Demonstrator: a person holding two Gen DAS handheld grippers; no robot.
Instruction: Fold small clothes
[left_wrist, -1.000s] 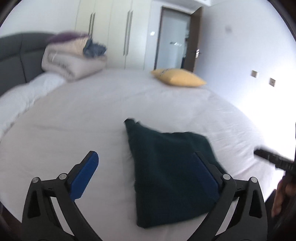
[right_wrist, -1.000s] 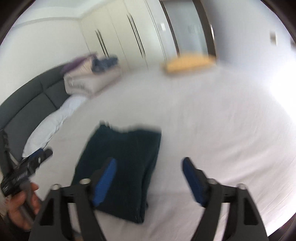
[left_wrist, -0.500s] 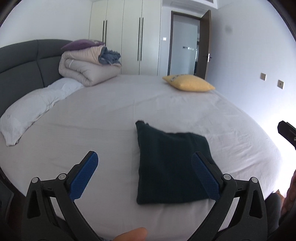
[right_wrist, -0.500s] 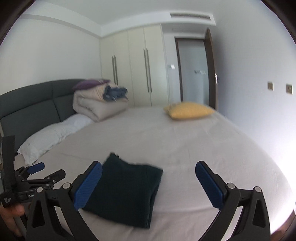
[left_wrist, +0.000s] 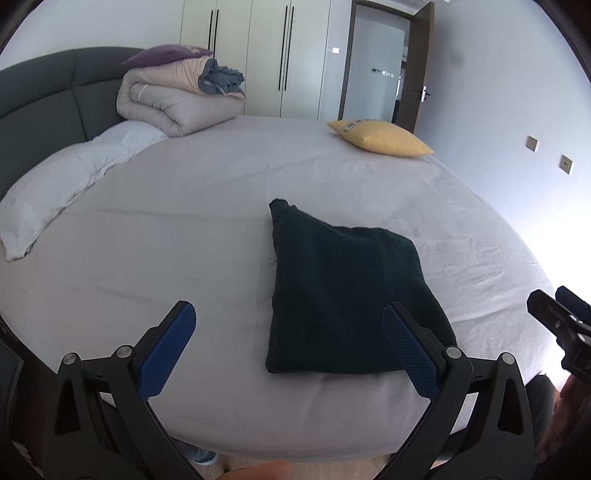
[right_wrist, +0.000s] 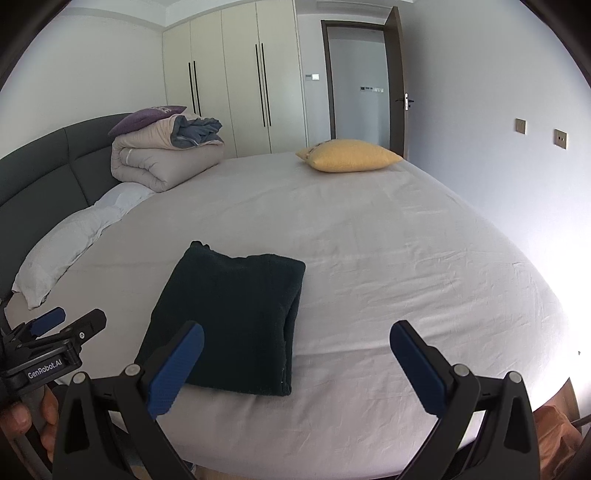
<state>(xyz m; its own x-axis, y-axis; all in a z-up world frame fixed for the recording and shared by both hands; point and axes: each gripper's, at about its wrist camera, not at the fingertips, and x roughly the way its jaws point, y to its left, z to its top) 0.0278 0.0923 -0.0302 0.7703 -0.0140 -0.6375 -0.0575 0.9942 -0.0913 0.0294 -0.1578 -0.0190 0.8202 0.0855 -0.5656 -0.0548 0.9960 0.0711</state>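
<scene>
Both grippers: black plastic frames w/ silver pivot screws and blue textured pads. Left gripper (left_wrist: 288, 341), right gripper (right_wrist: 295, 360). White "GenRobot.AI" lettering on left unit's body, seen from right wrist cam.

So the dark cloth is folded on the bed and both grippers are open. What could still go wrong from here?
1. The cloth lies near the bed edge; a nudge from the open left gripper or right gripper could push it off.
2. Its far corner sticks out, so the fold may loosen if it is lifted by one side.
3. The grippers are close together and could bump.
</scene>
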